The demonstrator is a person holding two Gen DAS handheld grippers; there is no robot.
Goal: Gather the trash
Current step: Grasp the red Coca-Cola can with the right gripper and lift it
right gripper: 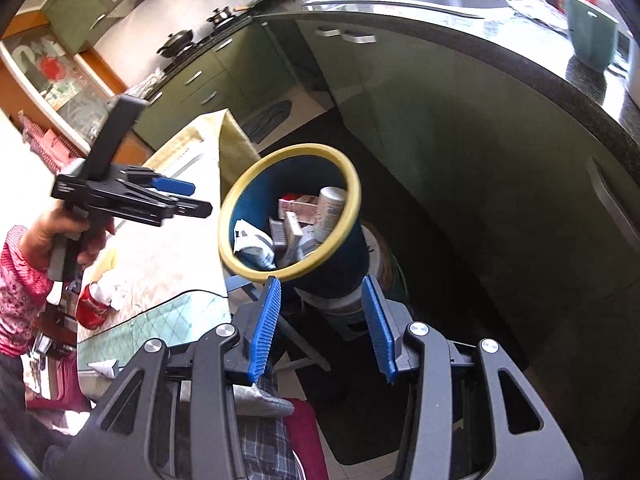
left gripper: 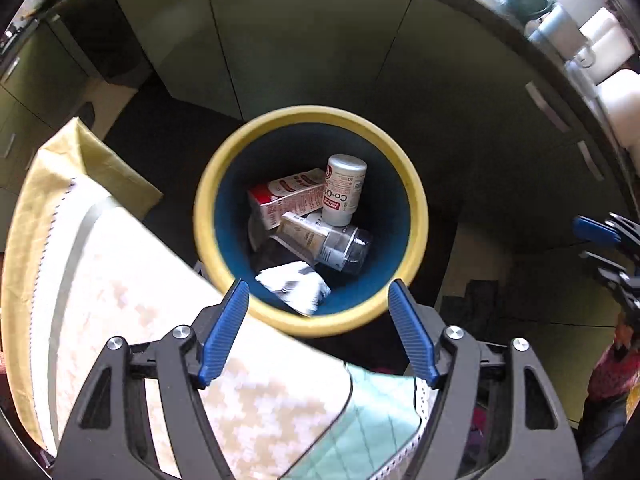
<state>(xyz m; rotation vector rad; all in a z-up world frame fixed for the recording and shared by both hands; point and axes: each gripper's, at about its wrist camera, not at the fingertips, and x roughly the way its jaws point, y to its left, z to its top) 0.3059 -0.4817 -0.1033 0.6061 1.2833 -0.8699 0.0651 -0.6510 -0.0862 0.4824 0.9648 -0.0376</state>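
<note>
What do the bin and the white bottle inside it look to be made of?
The bin looks like moulded plastic: a smooth matte yellow rim and a dark blue inner wall, though the finish leaves that open. The white bottle seems to be glossy plastic, with a printed label and soft highlights.

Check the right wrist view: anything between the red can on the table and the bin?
Only bare tablecloth up to the table edge lies between the red can and the bin, shown in the right wrist view; the left gripper hangs above that stretch.
</note>
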